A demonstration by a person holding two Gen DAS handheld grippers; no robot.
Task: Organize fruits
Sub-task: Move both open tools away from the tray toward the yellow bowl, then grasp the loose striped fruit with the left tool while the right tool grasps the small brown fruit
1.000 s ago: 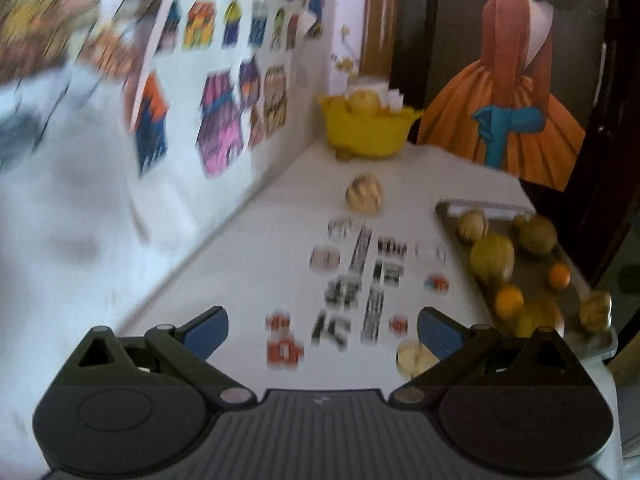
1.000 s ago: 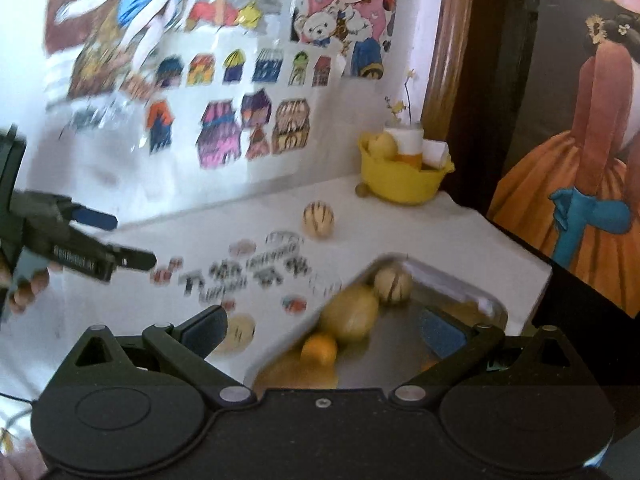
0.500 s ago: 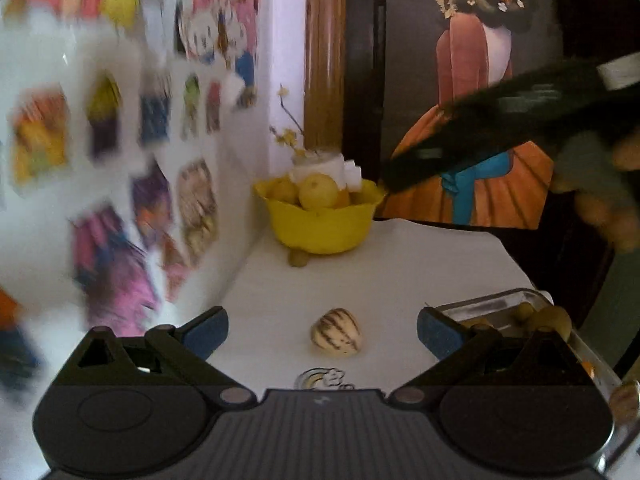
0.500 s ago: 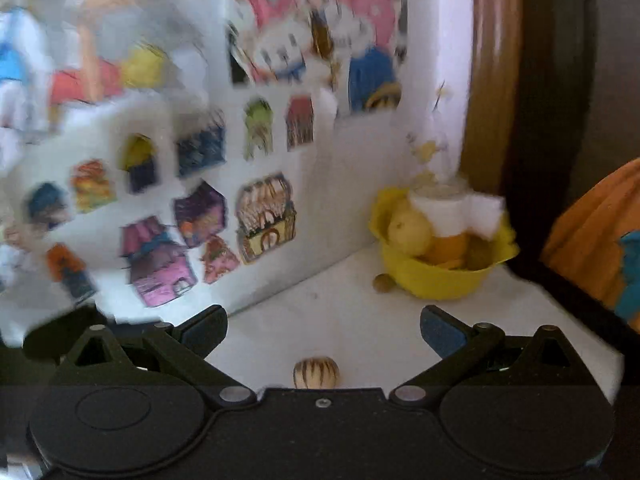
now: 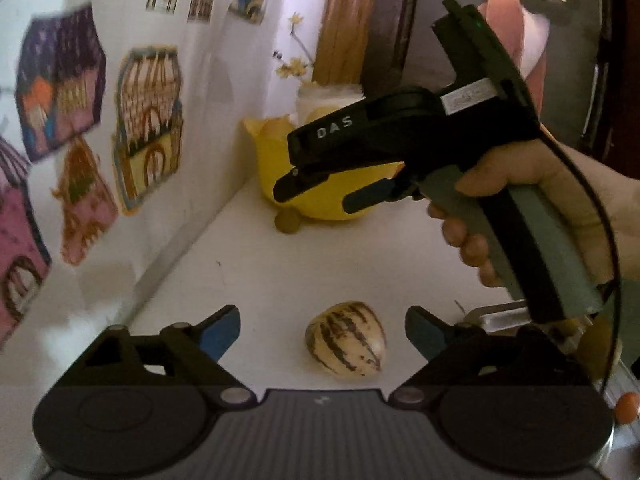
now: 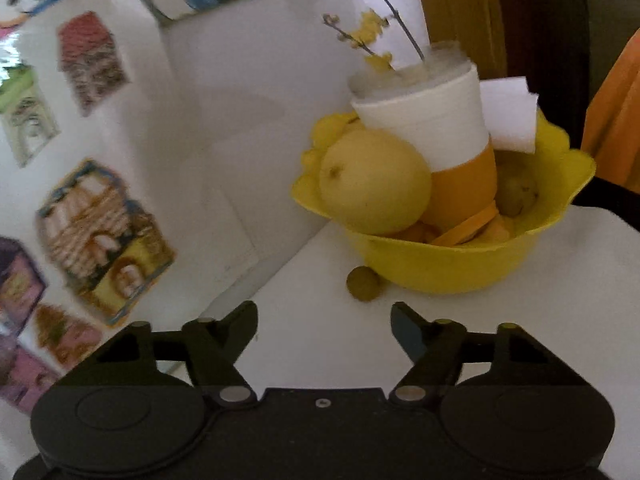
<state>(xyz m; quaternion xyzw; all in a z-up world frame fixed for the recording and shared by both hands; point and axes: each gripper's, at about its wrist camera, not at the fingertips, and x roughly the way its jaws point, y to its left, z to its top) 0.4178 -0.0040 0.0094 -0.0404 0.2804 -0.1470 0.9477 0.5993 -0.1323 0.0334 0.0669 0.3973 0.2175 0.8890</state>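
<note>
A cream fruit with dark stripes (image 5: 346,338) lies on the white table between the fingers of my open, empty left gripper (image 5: 322,330). My right gripper (image 6: 324,326) is open and empty, and it also shows in the left wrist view (image 5: 320,190) in front of the yellow bowl (image 5: 280,184). The yellow bowl (image 6: 448,264) holds a big yellow fruit (image 6: 372,180), a white and orange cup (image 6: 440,136) and smaller fruits. A small olive-brown fruit (image 6: 363,283) lies on the table by the bowl's base, just beyond my right gripper; it also shows in the left wrist view (image 5: 286,222).
A white wall with house stickers (image 5: 148,120) runs along the left of the table. The corner of a metal tray (image 5: 496,316) with fruit shows at the right. A dark painting (image 5: 520,20) stands behind the bowl.
Both grippers have moved forward towards the far corner. The striped fruit now lies between my left fingers. My right gripper has come close to the yellow bowl.
</note>
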